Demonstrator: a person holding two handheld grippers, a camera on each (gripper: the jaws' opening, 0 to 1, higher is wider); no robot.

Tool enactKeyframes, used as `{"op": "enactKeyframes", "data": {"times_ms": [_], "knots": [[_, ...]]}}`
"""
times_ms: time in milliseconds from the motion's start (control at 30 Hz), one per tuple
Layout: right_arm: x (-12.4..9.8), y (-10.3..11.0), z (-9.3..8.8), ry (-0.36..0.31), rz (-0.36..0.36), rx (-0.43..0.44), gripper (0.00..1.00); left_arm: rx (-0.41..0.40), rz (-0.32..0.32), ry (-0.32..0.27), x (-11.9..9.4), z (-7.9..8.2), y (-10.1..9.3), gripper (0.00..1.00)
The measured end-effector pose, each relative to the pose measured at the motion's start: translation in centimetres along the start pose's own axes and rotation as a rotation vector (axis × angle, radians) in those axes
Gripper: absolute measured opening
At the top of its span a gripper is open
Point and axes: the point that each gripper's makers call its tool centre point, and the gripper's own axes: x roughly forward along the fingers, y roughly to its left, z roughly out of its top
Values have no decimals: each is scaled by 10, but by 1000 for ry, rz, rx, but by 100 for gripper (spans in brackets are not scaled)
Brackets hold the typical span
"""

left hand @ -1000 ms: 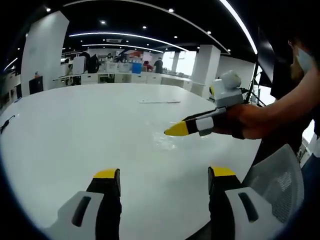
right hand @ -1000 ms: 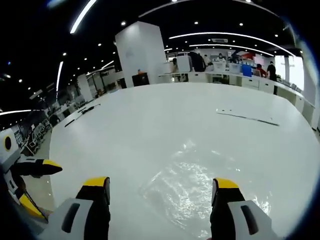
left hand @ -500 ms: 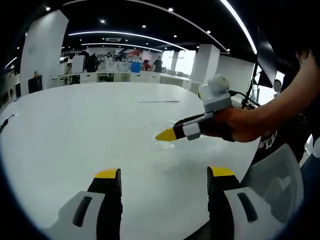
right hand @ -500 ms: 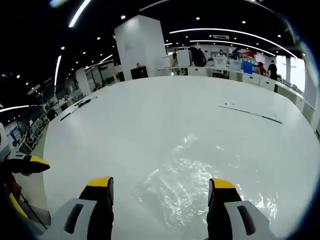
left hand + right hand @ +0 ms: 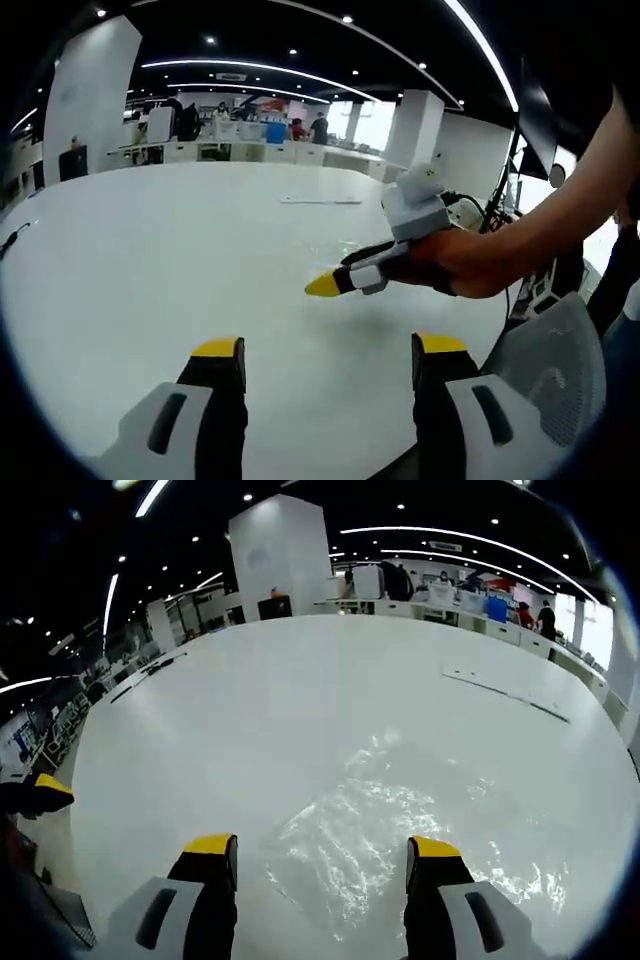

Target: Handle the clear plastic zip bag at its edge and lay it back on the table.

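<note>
The clear plastic zip bag [image 5: 380,820] lies crinkled and flat on the white table [image 5: 250,700], just ahead of my right gripper [image 5: 322,848], whose yellow-tipped jaws stand open above the bag's near edge. My left gripper [image 5: 328,350] is open over bare table with nothing between its jaws. In the left gripper view the right gripper [image 5: 345,280] comes in from the right, held by a person's hand [image 5: 470,262], its yellow tip low over the table where the faint sheen of the bag [image 5: 345,250] shows.
A thin long strip [image 5: 505,692] lies on the far part of the table; the same strip [image 5: 320,201] appears in the left gripper view. A mesh chair back [image 5: 550,350] stands at the table's right edge. Desks and people fill the far office.
The right gripper has moved forward and lower over the bag, which now sits closer between its jaws. In the left gripper view it has slid leftward. The left gripper has stayed put.
</note>
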Motion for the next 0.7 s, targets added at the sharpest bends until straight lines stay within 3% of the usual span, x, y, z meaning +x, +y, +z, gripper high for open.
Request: {"op": "enactKeyframes", "data": {"times_ms": [333,467,700], "knots": [[5,-7,-3,5,-32,-43,61,-1,-7,8,0,-1,-3,65],[9,-13,-8,32,-52,-132,57,-1,-11,15,0,-1,-4,64],[11,-12,-7,7,-45,-115,56,2,-19,25,2,-5,-4,61]]}}
